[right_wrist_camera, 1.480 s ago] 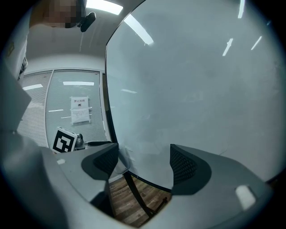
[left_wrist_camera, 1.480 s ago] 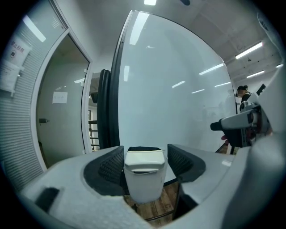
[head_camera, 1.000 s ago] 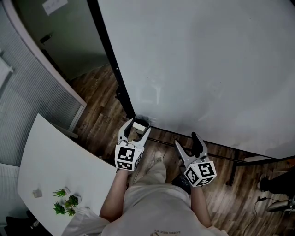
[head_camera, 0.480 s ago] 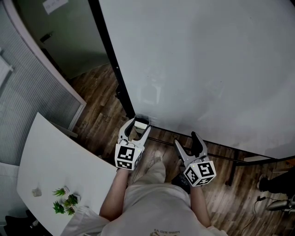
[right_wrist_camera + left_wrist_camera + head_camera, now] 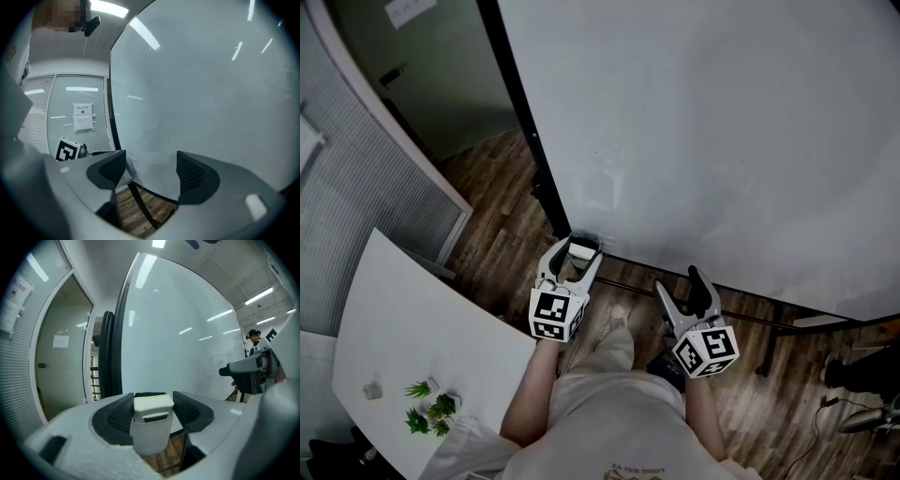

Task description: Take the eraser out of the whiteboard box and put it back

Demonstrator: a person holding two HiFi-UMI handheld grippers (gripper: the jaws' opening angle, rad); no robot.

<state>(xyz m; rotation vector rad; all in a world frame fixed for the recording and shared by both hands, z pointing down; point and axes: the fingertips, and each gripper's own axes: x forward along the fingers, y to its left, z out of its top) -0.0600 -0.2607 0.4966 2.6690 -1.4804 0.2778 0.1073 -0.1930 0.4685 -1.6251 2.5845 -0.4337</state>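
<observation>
A cream eraser (image 5: 153,407) with a dark felt back stands upright in a small white box (image 5: 149,439) at the lower left corner of the whiteboard (image 5: 722,141). My left gripper (image 5: 578,251) points at that corner, and its ribbed pads (image 5: 123,414) press on the eraser's two sides. The eraser (image 5: 582,250) shows pale between the white fingers in the head view. My right gripper (image 5: 680,281) hangs to the right, close to the board's lower edge. Its jaws are wide apart and closing, with nothing between the pads (image 5: 190,174).
The whiteboard's black frame post (image 5: 520,122) runs down to the box. A white table (image 5: 394,319) with a small plant (image 5: 431,412) stands at the left, by a blinds-covered partition (image 5: 356,216). Wooden floor lies below, a shoe (image 5: 834,373) at far right, and a person (image 5: 253,341) stands far off.
</observation>
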